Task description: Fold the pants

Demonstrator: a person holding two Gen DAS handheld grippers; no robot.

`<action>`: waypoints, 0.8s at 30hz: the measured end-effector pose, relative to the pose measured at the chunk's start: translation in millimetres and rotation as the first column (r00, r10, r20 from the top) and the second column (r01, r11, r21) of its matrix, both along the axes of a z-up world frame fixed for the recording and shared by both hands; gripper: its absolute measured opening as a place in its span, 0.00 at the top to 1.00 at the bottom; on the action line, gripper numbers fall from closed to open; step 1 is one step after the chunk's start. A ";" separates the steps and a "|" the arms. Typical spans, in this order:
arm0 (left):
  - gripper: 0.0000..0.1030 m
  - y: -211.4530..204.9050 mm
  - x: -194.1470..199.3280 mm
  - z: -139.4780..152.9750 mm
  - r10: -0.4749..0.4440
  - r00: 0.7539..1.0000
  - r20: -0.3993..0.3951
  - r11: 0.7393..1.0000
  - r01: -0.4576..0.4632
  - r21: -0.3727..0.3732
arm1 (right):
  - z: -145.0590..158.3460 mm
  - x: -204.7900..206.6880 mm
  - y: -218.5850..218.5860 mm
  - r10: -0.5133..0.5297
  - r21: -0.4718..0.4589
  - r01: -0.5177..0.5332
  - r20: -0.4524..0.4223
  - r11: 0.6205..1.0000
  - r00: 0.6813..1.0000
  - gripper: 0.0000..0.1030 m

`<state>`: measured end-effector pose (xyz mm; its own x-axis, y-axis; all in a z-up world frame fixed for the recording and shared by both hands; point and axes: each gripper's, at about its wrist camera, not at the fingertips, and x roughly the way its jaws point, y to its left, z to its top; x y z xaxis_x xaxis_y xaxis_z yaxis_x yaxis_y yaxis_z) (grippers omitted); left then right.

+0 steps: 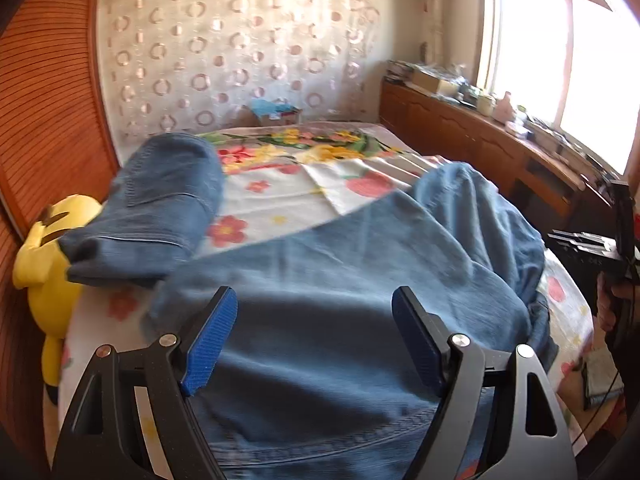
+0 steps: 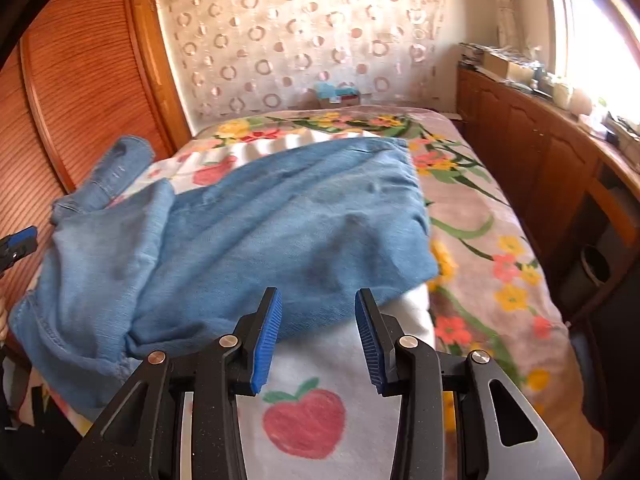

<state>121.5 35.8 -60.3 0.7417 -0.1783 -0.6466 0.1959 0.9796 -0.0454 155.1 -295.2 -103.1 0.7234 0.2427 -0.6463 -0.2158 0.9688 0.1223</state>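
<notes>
Pants (image 2: 256,232): one pair; two hand-held grippers, both empty.

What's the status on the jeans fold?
Left gripper open, empty. Right gripper open, empty. Jeans rumpled on bed, not folded. Yellow plush beside them.

Blurred along the left edge in the left wrist view: folded blue denim pants (image 1: 320,280), stitching smeared. Cut off at the frame's bottom, the waistband end. Half hidden behind the denim, a yellow plush toy (image 1: 44,264), face unreadable. Too small and overexposed to tell apart: clutter on the brown wooden windowsill counter (image 1: 500,120). Only a sliver of the left gripper (image 2: 18,246) at the right wrist view's left edge.
</notes>
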 end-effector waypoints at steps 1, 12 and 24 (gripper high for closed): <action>0.22 -5.5 -0.2 -2.4 -0.007 1.000 -0.006 1.000 0.007 0.003 | 0.1 -1.1 -0.4 -0.006 0.002 0.006 0.001 1.000 1.000 0.62; 0.22 -32.7 -4.6 -19.5 -0.054 0.997 -0.052 0.999 0.054 0.005 | -0.3 3.8 -10.0 -0.047 0.027 0.049 -0.039 0.998 0.998 0.62; 0.22 -41.5 -6.1 -37.1 -0.066 0.993 -0.095 0.998 0.068 0.014 | -10.3 36.2 -21.3 -0.119 0.054 0.126 -0.120 0.991 0.986 0.62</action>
